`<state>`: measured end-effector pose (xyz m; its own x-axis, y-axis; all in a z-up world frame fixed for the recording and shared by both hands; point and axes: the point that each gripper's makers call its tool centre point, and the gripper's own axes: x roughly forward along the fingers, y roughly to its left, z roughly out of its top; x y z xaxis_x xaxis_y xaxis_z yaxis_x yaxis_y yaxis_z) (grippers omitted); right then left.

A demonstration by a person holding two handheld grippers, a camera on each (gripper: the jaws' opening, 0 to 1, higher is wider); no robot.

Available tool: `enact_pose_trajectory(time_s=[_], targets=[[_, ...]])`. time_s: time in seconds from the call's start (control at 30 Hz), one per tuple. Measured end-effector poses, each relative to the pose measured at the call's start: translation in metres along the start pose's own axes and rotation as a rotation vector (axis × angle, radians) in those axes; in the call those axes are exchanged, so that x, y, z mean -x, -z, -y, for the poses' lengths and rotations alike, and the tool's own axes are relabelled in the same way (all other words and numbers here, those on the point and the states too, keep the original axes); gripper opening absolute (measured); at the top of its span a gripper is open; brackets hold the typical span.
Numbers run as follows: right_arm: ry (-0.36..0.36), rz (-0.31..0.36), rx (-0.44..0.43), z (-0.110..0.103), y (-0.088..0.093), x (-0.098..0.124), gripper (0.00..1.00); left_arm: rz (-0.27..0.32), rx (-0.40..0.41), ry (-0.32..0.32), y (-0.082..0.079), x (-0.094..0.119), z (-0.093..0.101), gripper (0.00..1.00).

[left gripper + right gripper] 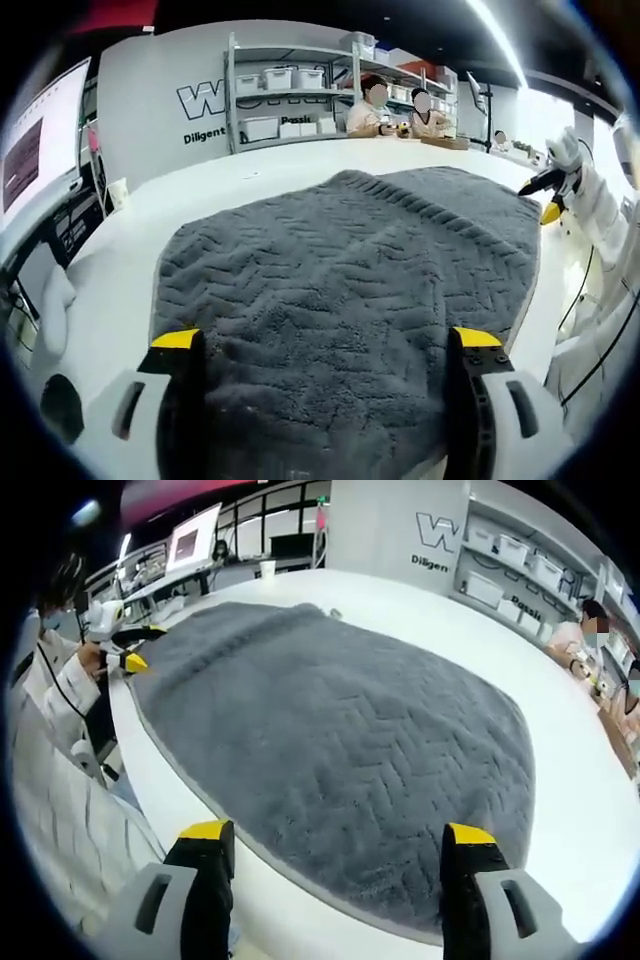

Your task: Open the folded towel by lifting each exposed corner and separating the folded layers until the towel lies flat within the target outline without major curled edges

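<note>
- The left gripper (325, 375) is seen with its jaws spread wide; nothing is held between them, and the grey towel (350, 290) lies under and ahead of the yellow-tipped jaws.
- The right gripper (335, 865) is likewise held wide open and empty, its jaws poised over the near edge of the towel (330, 730) where it meets the white counter (560, 780).
- In the left gripper view the right gripper (550, 190) is seen at the far right edge of the towel; in the right gripper view the left gripper (130, 645) is seen at the opposite end, so the two are placed at opposite ends of the cloth.
- The towel is spread broadly over the counter (250, 180) in what appears to be a single layer; no stacked fold can be made out, though a ridge along the far edge in the left gripper view may be a slight curl or thickened hem.
- The unfolding is judged to be largely done. A target outline cannot be made out, so alignment cannot be confirmed.
- What seems left is a check of edges and corners and some smoothing where a rim is lifted.
- Shelving with bins (290, 90) and seated people are seen beyond the counter.
</note>
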<state>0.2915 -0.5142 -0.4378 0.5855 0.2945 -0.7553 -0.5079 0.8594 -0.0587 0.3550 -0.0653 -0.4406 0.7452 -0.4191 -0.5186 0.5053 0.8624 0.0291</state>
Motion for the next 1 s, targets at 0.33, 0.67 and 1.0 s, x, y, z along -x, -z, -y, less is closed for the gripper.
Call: enact_pose_trajectory(time_s=[0.33, 0.67, 1.0], targets=[[0.002, 0.003, -0.011, 0.001, 0.002, 0.000, 0.83, 0.002, 0.011, -0.010, 0.001, 0.002, -0.003, 0.99], [-0.002, 0.036, -0.019, 0.005, -0.005, -0.001, 0.82, -0.008, -0.062, 0.001, -0.015, 0.003, -0.005, 0.99], [0.002, 0.152, 0.007, 0.016, -0.033, -0.005, 0.82, 0.105, -0.030, 0.001, -0.059, -0.003, -0.017, 0.97]])
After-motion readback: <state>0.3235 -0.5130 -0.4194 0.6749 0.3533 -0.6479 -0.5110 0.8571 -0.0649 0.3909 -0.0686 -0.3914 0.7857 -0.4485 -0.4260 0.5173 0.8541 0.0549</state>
